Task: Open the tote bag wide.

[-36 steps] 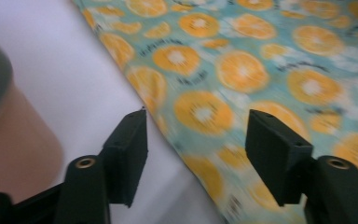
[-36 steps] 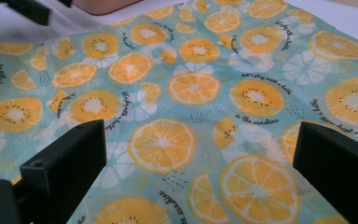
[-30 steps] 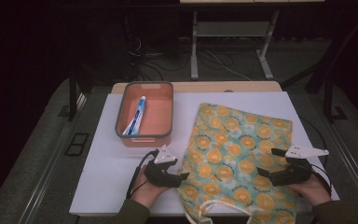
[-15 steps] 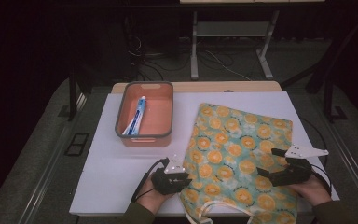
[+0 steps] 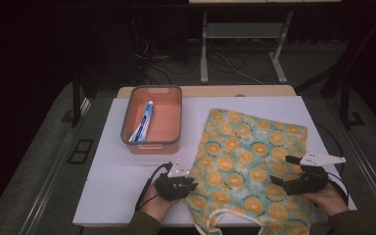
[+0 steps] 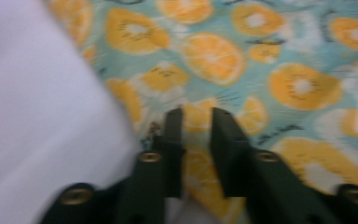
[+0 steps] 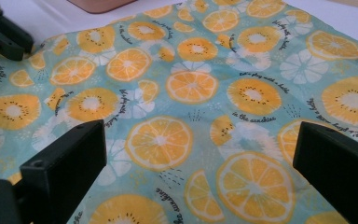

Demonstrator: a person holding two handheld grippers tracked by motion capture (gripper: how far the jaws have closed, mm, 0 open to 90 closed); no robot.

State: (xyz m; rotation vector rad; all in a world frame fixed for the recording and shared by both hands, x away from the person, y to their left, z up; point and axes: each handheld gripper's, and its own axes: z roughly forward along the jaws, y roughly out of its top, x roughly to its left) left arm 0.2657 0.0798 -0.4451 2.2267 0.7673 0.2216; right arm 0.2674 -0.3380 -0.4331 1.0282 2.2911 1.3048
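A teal tote bag (image 5: 249,156) printed with orange slices lies flat on the right half of the white table top (image 5: 117,171). My left gripper (image 5: 191,185) sits at the bag's left edge near its front corner. In the left gripper view its jaws (image 6: 196,116) stand a narrow gap apart over the fabric (image 6: 261,70) just inside that edge, with cloth showing in the gap. My right gripper (image 5: 281,170) hovers over the bag's right front part, wide open (image 7: 203,140), with the print (image 7: 191,86) between its jaws. The left gripper (image 7: 2,32) also shows far off at the bag's edge.
An orange bin (image 5: 174,142) with a grey rim stands at the back left of the table and holds a blue and white tube (image 5: 143,121). The bag's pale handles (image 5: 225,220) lie at the table's front edge. Dark floor and cables surround the table.
My left gripper has moved right, from the bare table onto the bag's left edge. The right gripper has stayed over the bag, open.
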